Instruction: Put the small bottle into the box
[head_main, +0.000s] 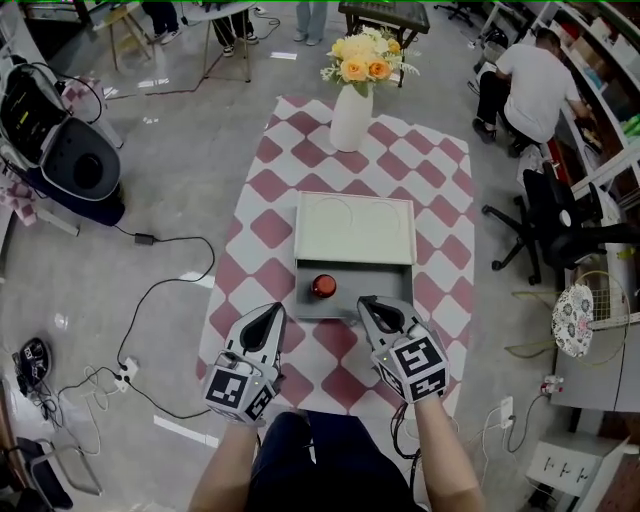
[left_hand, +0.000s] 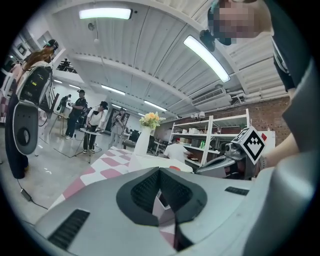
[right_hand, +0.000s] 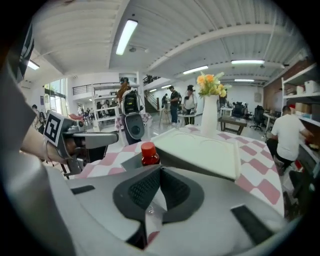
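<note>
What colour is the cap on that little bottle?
Red. The bottle cap shows best in the right gripper view.

White vase (head_main: 351, 118) with flowers (head_main: 367, 57) on checkered cloth (head_main: 262, 190); seated person (head_main: 535, 80) far right, office chair (head_main: 550, 225) near; cables (head_main: 150, 300) left.

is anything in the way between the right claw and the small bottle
Nothing loose. The small bottle stands in the open near part of the box, so only the box's low near wall lies between it and the shut right claw. The lid covers the far part only.
</note>
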